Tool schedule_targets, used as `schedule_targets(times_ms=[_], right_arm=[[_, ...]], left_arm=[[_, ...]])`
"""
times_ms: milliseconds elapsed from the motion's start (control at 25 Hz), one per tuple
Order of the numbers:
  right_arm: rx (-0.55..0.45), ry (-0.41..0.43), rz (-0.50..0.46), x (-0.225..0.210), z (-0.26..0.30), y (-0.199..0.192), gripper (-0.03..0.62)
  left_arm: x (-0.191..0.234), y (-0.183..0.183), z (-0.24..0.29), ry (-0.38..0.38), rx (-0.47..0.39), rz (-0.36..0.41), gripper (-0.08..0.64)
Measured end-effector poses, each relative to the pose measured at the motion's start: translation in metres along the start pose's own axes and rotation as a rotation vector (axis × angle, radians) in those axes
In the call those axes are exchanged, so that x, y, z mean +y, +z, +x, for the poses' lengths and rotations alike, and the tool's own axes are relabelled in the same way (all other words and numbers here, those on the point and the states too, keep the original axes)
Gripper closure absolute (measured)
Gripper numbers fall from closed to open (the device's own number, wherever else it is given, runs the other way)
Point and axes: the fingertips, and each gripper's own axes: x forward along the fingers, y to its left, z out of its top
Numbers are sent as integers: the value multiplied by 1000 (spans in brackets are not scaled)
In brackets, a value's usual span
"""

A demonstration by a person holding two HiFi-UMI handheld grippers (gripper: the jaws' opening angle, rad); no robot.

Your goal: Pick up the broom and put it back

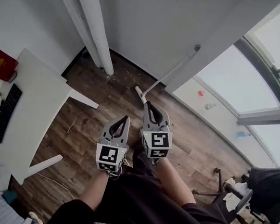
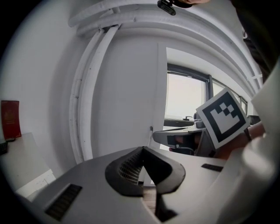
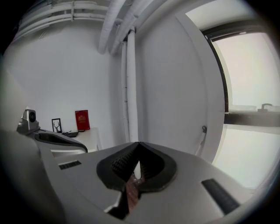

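Broom (image 1: 170,71), one only, leans on the far wall ahead of our left gripper (image 1: 123,117) and right gripper (image 1: 149,104), both pressed together empty, one white table (image 1: 41,104) at left.

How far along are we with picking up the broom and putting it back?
Nothing looks done yet: the broom leans against the white wall, untouched. In hand: nothing. The left gripper and right gripper have their fingers together and empty, pointing toward it. Left: reach it, grasp it, lift it and put it back.
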Motion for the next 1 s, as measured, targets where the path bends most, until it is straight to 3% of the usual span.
schedule_targets(times_ms=[120, 320, 440, 560, 1000], right_arm=[[35, -31, 52, -41, 21, -23, 571], [116, -79, 104, -114, 42, -70, 571], [164, -124, 91, -148, 57, -95, 571], [196, -144, 51, -171, 78, -111, 571], [295, -172, 82, -218, 154, -179, 568]], left_arm=[[-3, -3, 41, 6, 5, -16, 558], [-20, -21, 106, 5, 106, -36, 558], [-19, -27, 137, 7, 131, -55, 558], [-19, -34, 166, -6, 161, -43, 558], [-12, -63, 222, -11, 249, -83, 558]])
